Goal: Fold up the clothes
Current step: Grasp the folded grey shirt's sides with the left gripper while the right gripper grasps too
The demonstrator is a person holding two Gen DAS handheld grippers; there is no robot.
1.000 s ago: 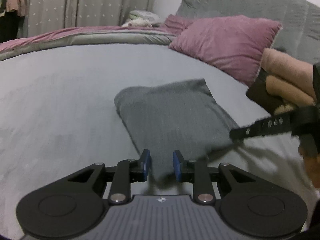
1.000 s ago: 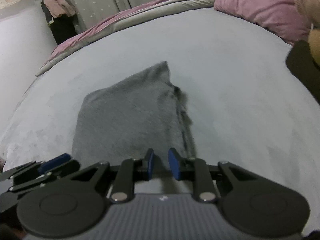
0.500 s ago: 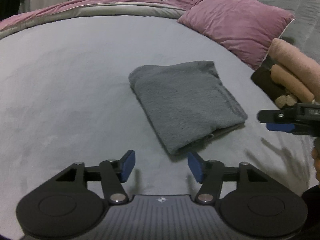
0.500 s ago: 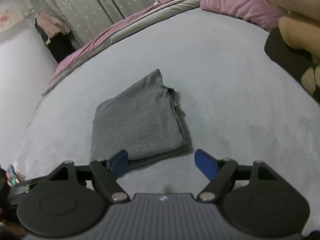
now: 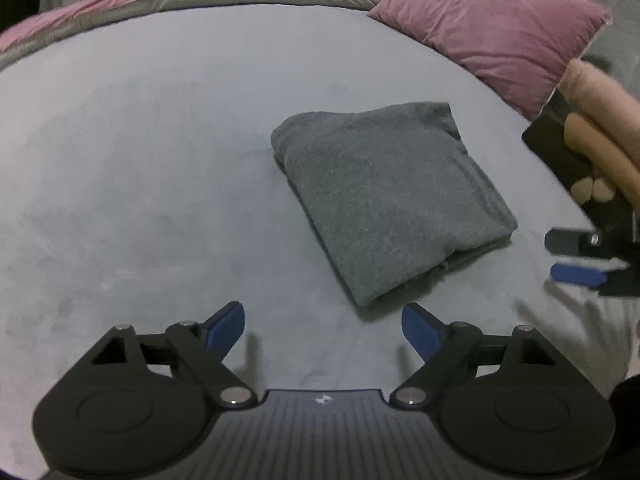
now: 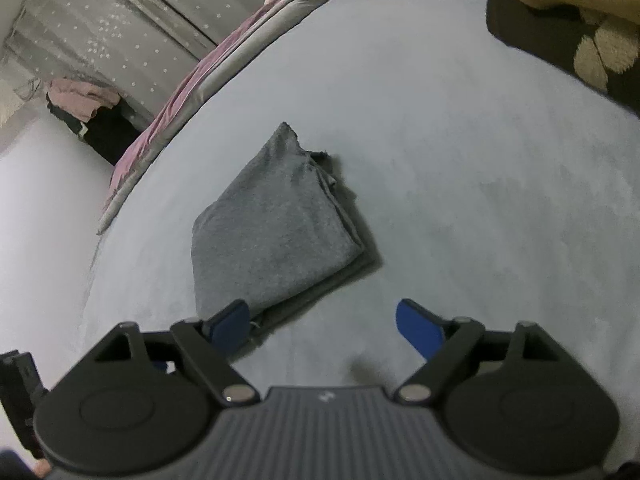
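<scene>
Left wrist view, grey garment (image 5: 390, 204) folded square, layered edges visible

Left tongs (image 5: 322, 330): matte black body with ribbed grey centre plate bearing a small pale logo; two round black discs at the sides; angular black linkage arms with triangular cut-outs; silver pivot screws; blue fingertips (image 5: 224, 326). Right tongs (image 6: 324, 326): same build, black linkages, silver screws, blue fingertips (image 6: 418, 328).
</scene>
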